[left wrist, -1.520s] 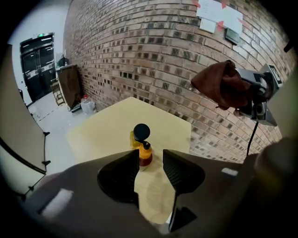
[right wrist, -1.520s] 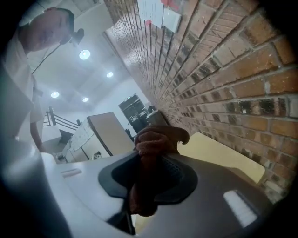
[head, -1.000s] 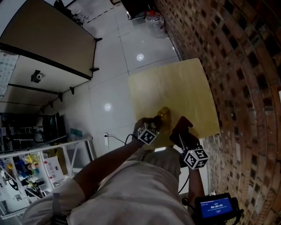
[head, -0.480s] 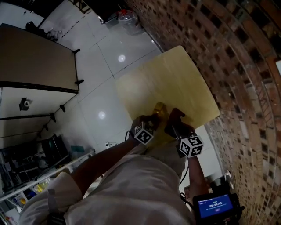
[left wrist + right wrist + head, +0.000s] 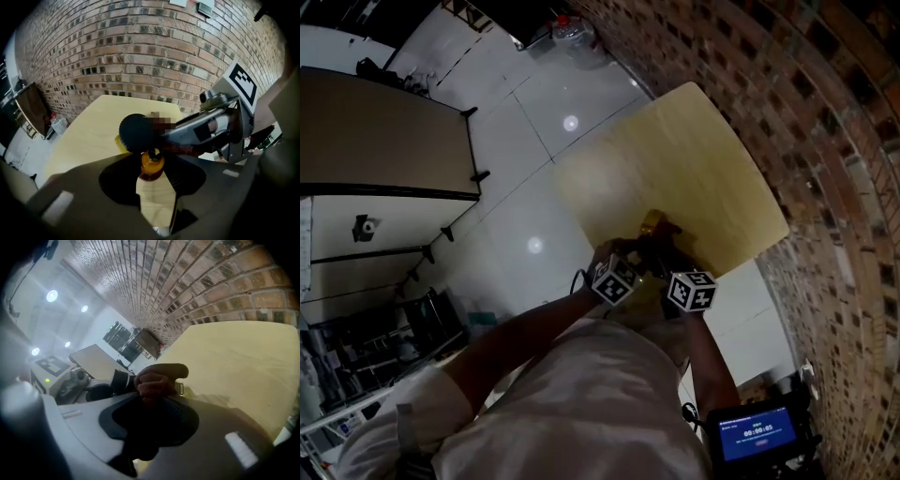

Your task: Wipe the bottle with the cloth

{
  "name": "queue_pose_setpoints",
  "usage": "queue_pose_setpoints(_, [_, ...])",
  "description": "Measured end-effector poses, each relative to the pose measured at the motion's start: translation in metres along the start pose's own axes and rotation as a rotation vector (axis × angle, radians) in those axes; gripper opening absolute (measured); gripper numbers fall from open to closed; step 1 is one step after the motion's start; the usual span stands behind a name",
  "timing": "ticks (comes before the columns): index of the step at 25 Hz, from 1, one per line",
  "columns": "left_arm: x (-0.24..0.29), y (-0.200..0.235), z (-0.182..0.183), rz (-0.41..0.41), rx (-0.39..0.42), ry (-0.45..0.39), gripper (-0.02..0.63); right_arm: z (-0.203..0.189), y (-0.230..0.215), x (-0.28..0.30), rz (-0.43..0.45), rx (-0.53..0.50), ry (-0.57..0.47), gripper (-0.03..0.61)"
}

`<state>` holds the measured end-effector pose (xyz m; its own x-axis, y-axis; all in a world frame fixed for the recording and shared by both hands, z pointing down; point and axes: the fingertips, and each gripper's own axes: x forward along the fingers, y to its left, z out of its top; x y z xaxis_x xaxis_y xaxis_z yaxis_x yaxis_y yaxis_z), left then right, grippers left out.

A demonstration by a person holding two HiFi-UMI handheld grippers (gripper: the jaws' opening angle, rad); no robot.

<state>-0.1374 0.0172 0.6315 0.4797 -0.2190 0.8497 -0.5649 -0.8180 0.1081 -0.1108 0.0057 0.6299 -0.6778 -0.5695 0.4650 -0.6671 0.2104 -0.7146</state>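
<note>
Lowered since before: right gripper [image 5: 151, 405], clamped on maroon cloth [image 5: 157, 378], at bottle [image 5: 152, 165]. Left gripper [image 5: 153, 176]: jaws just closing, gripping bottle. Brick wall [image 5: 825, 141], 3 o'clock.

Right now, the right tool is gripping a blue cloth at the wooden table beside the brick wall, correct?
Not blue. The cloth bunched in the right tool is dark reddish, as the right gripper view shows. The rest holds: the tool grips it at the wooden table beside the brick wall.
</note>
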Motion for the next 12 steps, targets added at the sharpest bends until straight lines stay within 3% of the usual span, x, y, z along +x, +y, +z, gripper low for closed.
queue_pose_setpoints(3, [0.0, 0.001, 0.008, 0.008, 0.019, -0.038, 0.17, -0.004, -0.022, 0.012, -0.09, -0.032, 0.018, 0.094])
queue_pose_setpoints(7, [-0.001, 0.0, 0.006, 0.001, 0.021, -0.02, 0.17, -0.026, -0.055, 0.031, -0.233, -0.093, 0.104, 0.091])
queue_pose_setpoints(12, [-0.006, -0.006, 0.009, -0.007, 0.019, -0.022, 0.17, -0.048, -0.086, 0.049, -0.275, -0.165, 0.251, 0.091])
